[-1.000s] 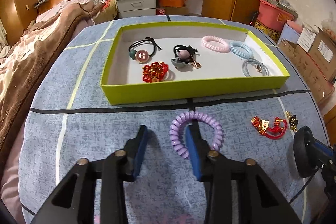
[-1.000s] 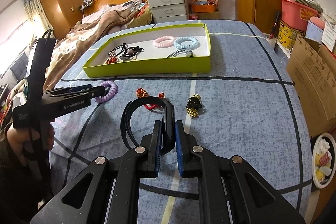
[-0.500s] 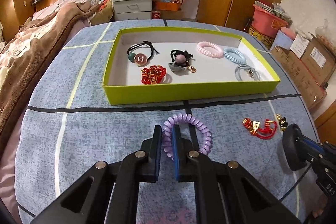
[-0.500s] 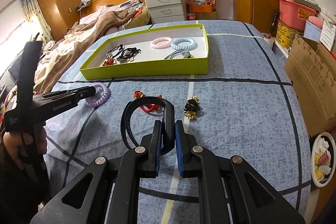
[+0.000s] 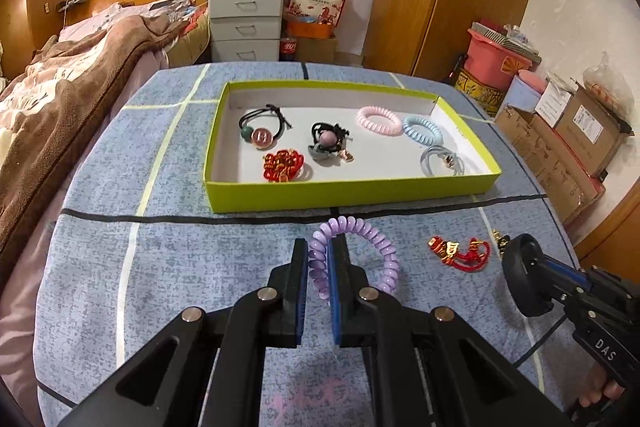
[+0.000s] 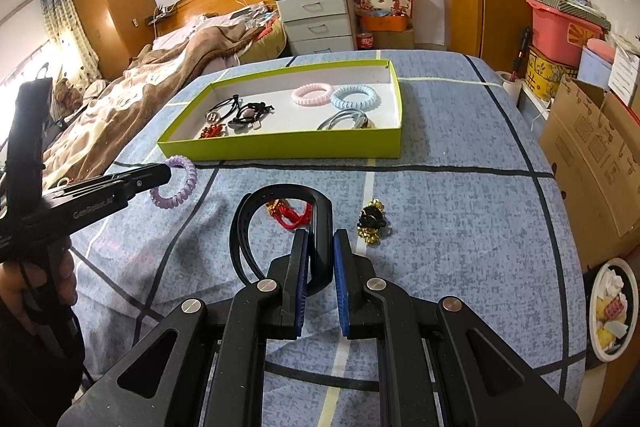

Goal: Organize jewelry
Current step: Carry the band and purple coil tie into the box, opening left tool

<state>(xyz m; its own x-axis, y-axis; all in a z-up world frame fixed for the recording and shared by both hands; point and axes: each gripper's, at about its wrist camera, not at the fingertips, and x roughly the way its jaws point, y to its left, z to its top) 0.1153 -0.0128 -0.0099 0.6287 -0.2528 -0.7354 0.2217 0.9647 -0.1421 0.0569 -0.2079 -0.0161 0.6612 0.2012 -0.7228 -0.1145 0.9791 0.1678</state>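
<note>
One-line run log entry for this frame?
left gripper: shut on purple coil hair tie | right gripper: shut on black band | green tray: ahead

My left wrist camera looks forward and down along its fingers, close over the blue bedspread (image 5: 180, 267), facing the green tray (image 5: 352, 193) at mid-frame. My right wrist camera faces likewise from further right; both share the tray (image 6: 280, 147) and the bedroom behind.

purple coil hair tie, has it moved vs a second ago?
Yes. In the right wrist view the purple coil hair tie, pinched by the left gripper, now hangs clear of the cloth, nearer the green tray.
</note>
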